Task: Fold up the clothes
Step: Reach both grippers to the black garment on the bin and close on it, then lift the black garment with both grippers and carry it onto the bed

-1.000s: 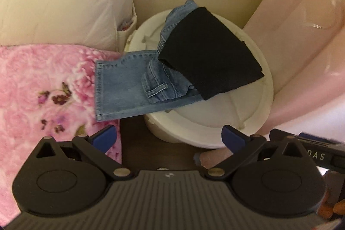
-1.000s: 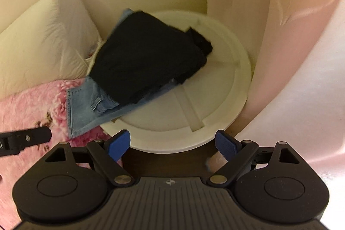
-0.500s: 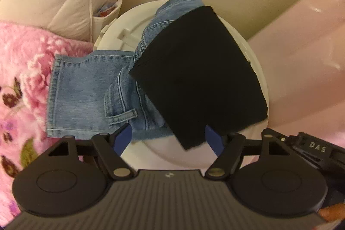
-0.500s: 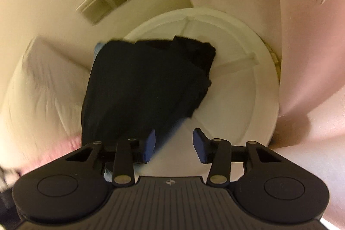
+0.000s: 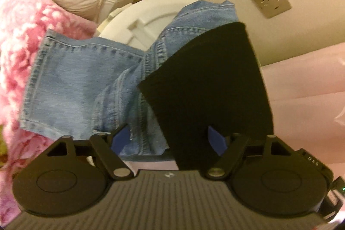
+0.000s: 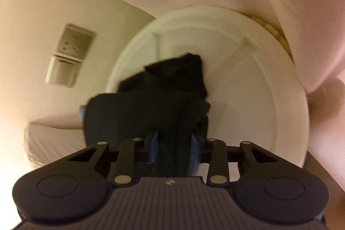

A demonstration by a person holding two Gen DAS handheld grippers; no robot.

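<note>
Black garment (image 5: 207, 87) on jeans (image 5: 86, 87): pick-up step.
Both tools' jaws have just been closing: right tool (image 6: 174, 149) pinching it, left tool (image 5: 166, 139) straddling its corner (lift next).

One pair of jeans (image 5: 86, 87); one black garment (image 5: 207, 87); two grippers (image 5: 166, 139).

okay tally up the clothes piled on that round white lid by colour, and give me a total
Black garment: 1
Blue denim jeans: 1
Total: 2 garments on the white lid
</note>
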